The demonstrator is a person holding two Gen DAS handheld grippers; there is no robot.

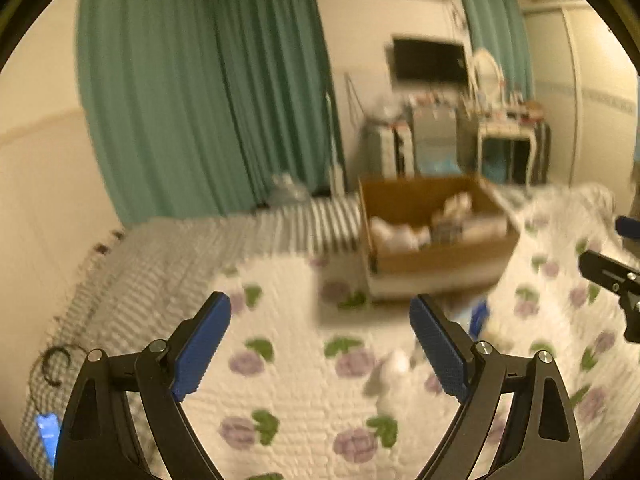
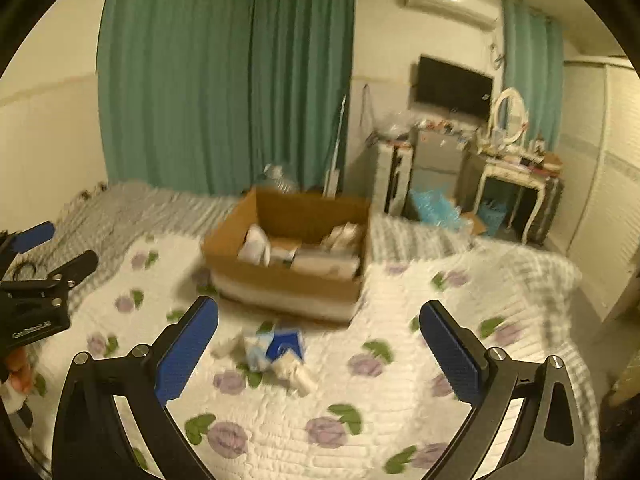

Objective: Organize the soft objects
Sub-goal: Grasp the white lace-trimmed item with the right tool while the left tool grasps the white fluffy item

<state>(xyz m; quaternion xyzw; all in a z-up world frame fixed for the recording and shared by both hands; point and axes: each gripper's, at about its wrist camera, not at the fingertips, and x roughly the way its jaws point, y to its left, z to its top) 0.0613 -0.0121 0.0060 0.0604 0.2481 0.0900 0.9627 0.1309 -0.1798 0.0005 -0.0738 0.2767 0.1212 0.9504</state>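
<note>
A brown cardboard box [image 1: 436,264] [image 2: 280,280] stands on the flowered white quilt [image 1: 288,380] [image 2: 360,420] and holds several pale soft bundles [image 2: 256,246]. In front of the box lies a small heap of white and blue soft items [image 2: 276,354]. The left wrist view shows it blurred as a white piece [image 1: 394,368] and a blue one [image 1: 478,316]. My left gripper [image 1: 320,302] is open above the quilt with nothing between its blue pads. My right gripper [image 2: 319,306] is open too, hovering short of the heap and holding nothing.
A striped grey blanket [image 1: 168,248] covers the far side of the bed. A phone [image 1: 46,436] and a black loop [image 1: 56,364] lie at its left edge. Teal curtains [image 2: 224,80], a wall TV [image 2: 454,88] and a dressing table [image 2: 516,172] stand behind.
</note>
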